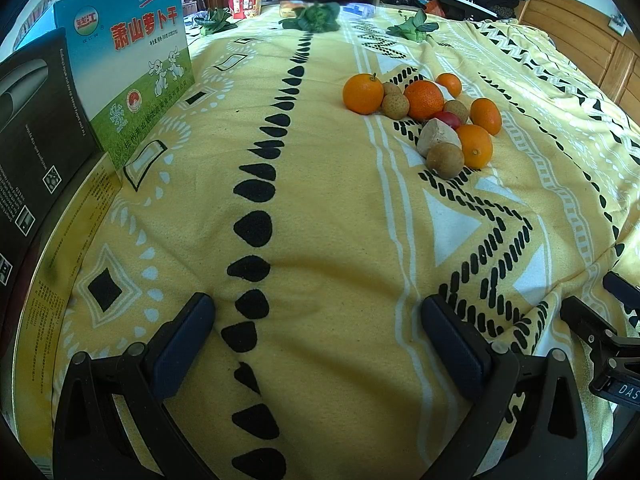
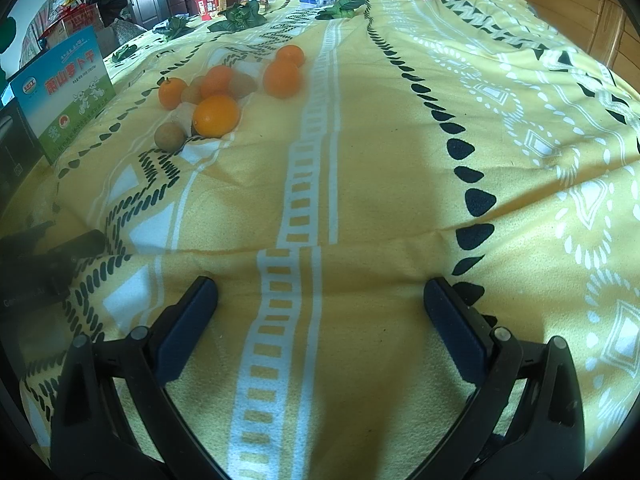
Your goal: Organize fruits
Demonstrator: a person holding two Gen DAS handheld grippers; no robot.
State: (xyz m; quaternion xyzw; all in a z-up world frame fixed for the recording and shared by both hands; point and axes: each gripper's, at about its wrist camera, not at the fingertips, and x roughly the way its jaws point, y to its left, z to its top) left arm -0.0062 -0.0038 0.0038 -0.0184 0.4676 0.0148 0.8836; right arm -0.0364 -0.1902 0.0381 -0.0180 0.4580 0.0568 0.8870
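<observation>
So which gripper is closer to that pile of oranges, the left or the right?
Neither clearly. The fruit pile lies well ahead of both: forward-right of the open left gripper and forward-left of the open right gripper. Neither touches it.

Left tongs [image 1: 318,320] and right tongs [image 2: 320,304], jaws wide apart.

five oranges [image 1: 363,93], four brown longans [image 1: 445,160], three leafy greens [image 1: 314,17]
</observation>
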